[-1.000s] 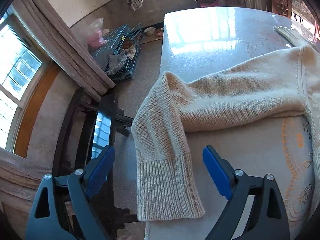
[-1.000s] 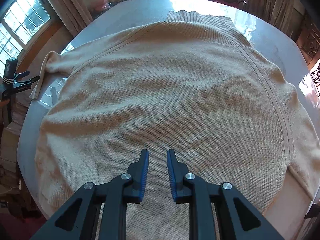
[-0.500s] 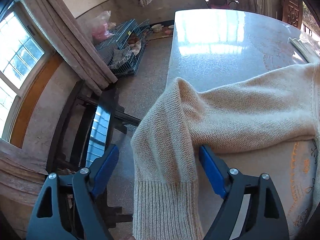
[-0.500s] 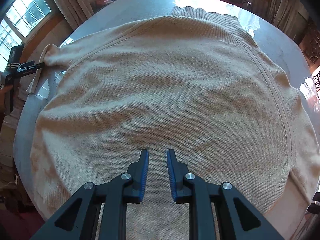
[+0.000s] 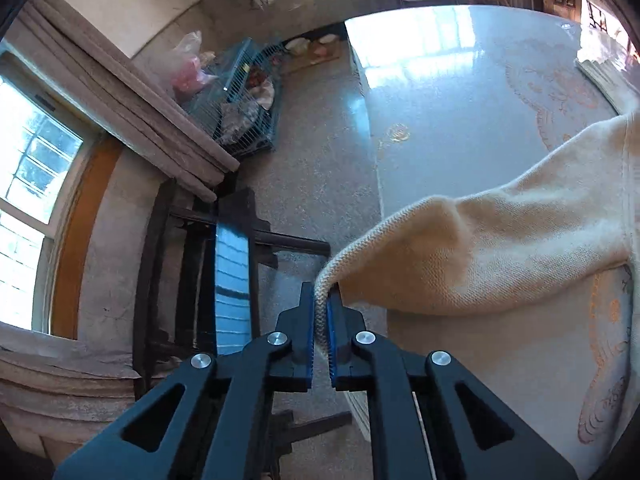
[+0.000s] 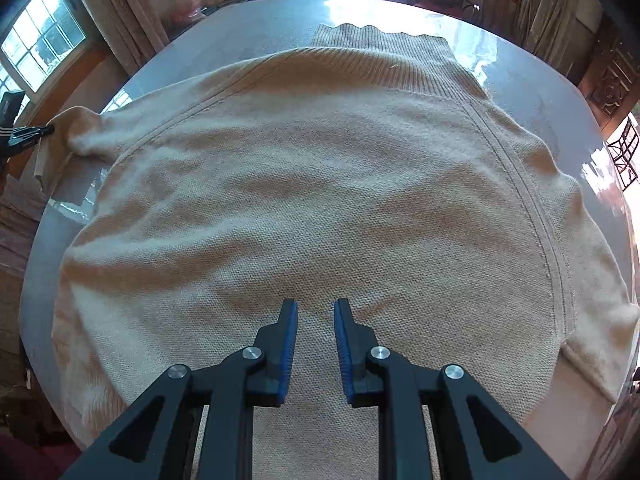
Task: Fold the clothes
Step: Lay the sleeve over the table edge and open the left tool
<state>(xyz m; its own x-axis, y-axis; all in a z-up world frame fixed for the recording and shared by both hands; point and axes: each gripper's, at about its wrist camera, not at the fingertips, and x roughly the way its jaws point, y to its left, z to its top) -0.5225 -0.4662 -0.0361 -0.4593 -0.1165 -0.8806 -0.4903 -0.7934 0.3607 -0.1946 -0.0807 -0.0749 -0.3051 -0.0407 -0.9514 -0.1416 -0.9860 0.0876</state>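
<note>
Sunny room with curtained windows, and a glossy grey surface [image 6: 532, 92] carrying a beige sweater [image 6: 320, 200] spread flat, collar at the far end. Going left to right: a second ago the left gripper [image 5: 320, 320] had its fingers wide either side of the sleeve [image 5: 460, 256] where it drooped over the surface's left edge. Now they've clamped onto the knit at that bend, so the sleeve bunches up and runs from the fingers back toward the body. To me that means the grab is made and the sleeve is ready to be carried in over the body. The right gripper [image 6: 316, 316] hasn't really moved: fingers narrow, nothing between them, sitting over the sweater's near middle. Can't tell if they touch the knit.
</note>
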